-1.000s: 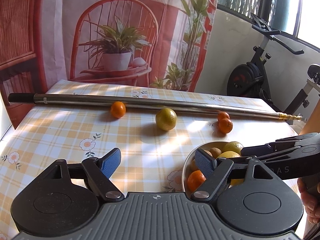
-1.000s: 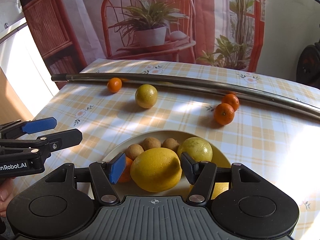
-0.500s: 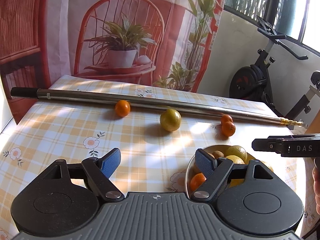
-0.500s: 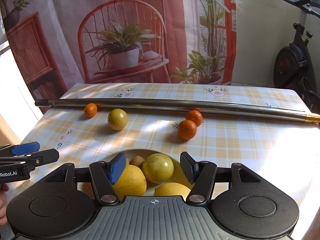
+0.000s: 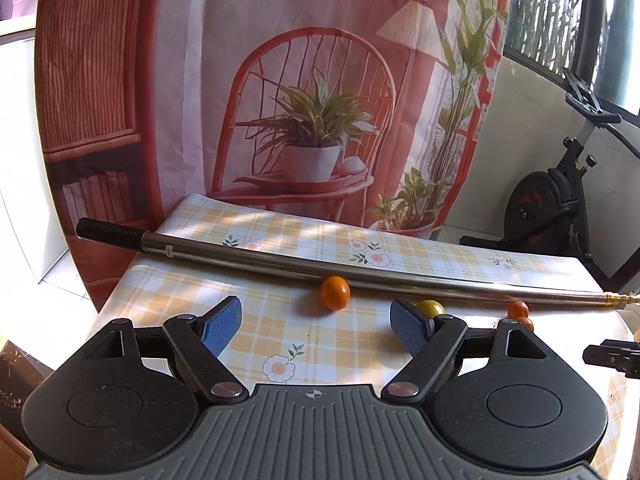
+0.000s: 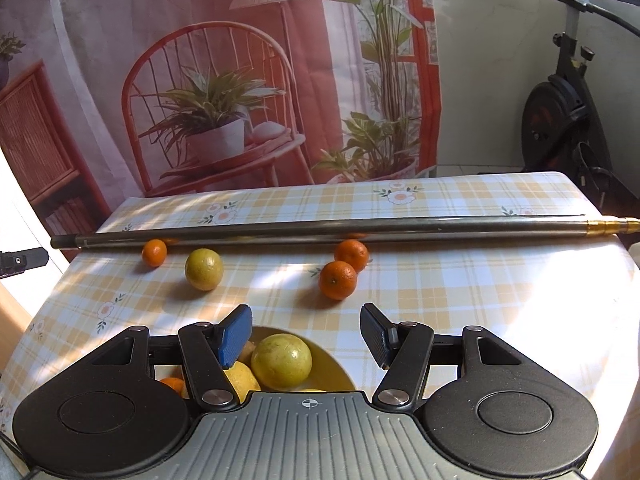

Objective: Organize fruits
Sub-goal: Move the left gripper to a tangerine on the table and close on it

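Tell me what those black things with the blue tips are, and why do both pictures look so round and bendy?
They are tongs that a person holds, one in each hand. A little camera sits on each, looking forward along its two fingers, and its wide lens bends the picture. One picture comes from the left tongs, the other from the right tongs. Both are open and hold nothing.

Below is a table with a checked, flowery cloth. A long metal pole lies across it. Loose on the cloth are three small oranges and a yellow-green citrus fruit. Under the right tongs is a bowl holding more fruit, among them a big yellow one. The job is tidying the fruit.
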Demonstrator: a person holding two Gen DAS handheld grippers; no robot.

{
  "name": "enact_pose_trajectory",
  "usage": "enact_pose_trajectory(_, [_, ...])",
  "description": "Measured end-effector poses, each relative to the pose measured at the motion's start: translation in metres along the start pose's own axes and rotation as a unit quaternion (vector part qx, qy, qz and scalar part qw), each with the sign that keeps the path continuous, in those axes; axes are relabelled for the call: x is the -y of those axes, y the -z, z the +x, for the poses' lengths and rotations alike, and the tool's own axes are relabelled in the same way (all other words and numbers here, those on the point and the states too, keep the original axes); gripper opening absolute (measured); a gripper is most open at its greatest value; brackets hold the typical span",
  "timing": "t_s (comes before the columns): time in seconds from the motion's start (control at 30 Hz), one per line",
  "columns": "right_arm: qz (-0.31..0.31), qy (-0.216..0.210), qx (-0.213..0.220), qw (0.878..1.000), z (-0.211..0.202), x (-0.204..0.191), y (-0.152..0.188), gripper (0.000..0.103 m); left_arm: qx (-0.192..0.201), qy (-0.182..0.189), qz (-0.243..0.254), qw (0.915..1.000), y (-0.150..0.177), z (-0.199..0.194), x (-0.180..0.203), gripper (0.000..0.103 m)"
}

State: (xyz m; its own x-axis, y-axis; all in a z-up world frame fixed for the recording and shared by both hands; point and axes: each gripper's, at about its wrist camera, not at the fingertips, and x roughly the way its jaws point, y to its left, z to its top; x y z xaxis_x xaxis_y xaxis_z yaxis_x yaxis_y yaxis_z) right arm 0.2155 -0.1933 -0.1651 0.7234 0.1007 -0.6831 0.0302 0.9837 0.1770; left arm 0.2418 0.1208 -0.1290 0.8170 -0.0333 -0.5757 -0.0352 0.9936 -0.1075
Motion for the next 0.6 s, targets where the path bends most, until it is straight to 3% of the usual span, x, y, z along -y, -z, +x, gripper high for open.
enact_pose_trajectory(0.33, [0.012, 0.007, -0.002, 1.000, 0.008, 0.005, 0.000, 0.056, -0.013, 0.011, 0.021, 0.9996, -0.008, 0.026, 0.000, 0.083])
enact_pose_trajectory(0.6, [0.031, 0.026, -0.008, 0.999, 0.020, 0.016, -0.001, 0.056, 0.008, 0.001, 0.086, 0.9963, -0.005, 0.066, 0.019, 0.083])
